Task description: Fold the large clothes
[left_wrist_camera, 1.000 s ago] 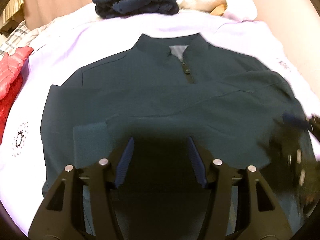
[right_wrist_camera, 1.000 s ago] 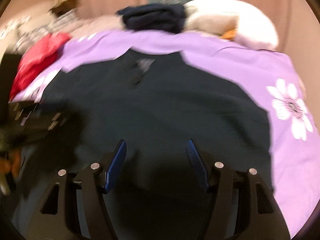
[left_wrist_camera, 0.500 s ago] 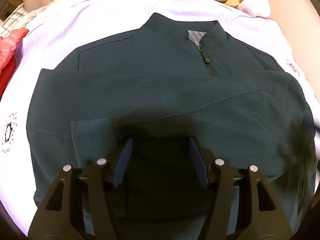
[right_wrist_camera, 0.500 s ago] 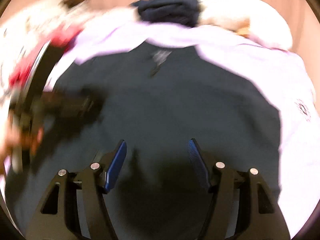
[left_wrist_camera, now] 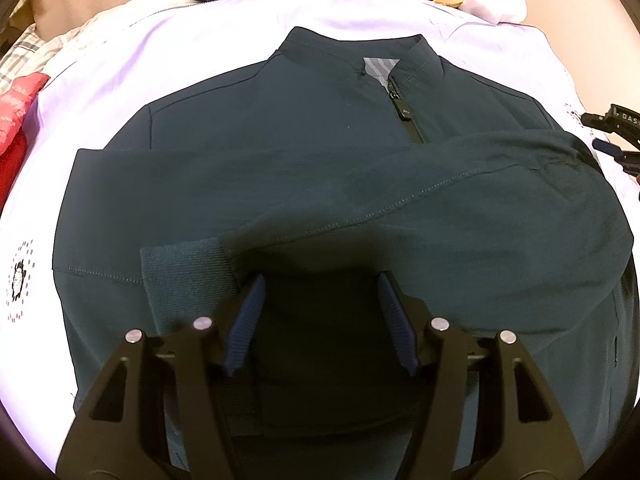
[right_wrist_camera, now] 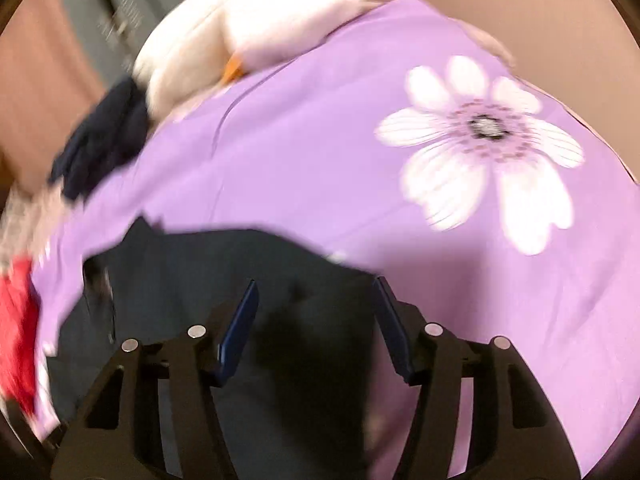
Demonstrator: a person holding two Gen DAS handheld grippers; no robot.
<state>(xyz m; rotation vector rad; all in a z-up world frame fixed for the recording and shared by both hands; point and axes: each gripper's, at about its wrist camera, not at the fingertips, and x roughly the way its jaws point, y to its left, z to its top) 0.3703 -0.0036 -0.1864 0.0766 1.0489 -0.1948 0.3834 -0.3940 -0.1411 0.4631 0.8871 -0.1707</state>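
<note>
Lilac bedding (left_wrist_camera: 224, 40) covers the bed and gives the jacket (left_wrist_camera: 304, 128) a broad flat place to be folded. At nine o'clock in the left wrist view a red garment (left_wrist_camera: 16, 120) lies pushed to the edge, likely set aside to keep the middle free. The dark jacket lies front up in the centre, collar toward twelve o'clock, with one sleeve (left_wrist_camera: 400, 192) laid across the chest so its ribbed cuff (left_wrist_camera: 184, 272) rests near seven o'clock, which narrows the shape for folding. The left gripper (left_wrist_camera: 320, 320) hangs over the lower front at six o'clock, jaws apart and holding nothing. At three o'clock the right gripper (right_wrist_camera: 316, 320) sits off the jacket's edge, jaws apart and empty, over the flower print (right_wrist_camera: 484, 144).
</note>
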